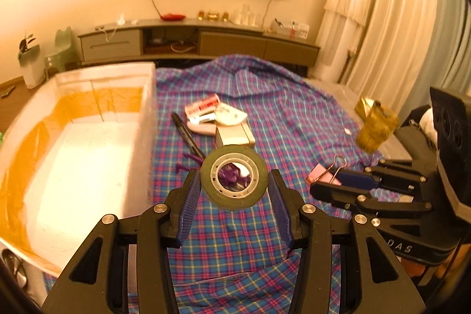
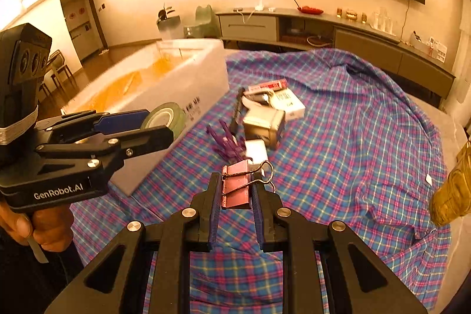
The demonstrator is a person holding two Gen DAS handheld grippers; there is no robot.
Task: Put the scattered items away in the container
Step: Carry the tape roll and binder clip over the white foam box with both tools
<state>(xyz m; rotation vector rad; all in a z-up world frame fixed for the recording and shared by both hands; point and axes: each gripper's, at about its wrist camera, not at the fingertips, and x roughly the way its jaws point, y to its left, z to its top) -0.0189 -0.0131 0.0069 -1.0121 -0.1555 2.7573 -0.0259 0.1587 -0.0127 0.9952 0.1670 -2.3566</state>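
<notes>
My left gripper [image 1: 234, 181] is shut on a dark green tape roll [image 1: 234, 181] and holds it above the plaid cloth, right of the white foam box [image 1: 88, 137]. My right gripper [image 2: 235, 187] is shut on a pink binder clip [image 2: 235, 190] held above the cloth. The left gripper with the tape roll [image 2: 163, 118] also shows in the right wrist view, in front of the box [image 2: 164, 81]. The right gripper with the clip [image 1: 322, 174] shows in the left wrist view.
A pile lies on the plaid cloth [image 1: 294, 114]: a black pen [image 1: 188, 134], a red-and-white pack [image 1: 203, 105], a silver box [image 1: 234, 136], purple plastic pieces [image 2: 226, 141] and a white cube [image 2: 255, 150]. A golden bag [image 1: 374, 122] stands at the right edge.
</notes>
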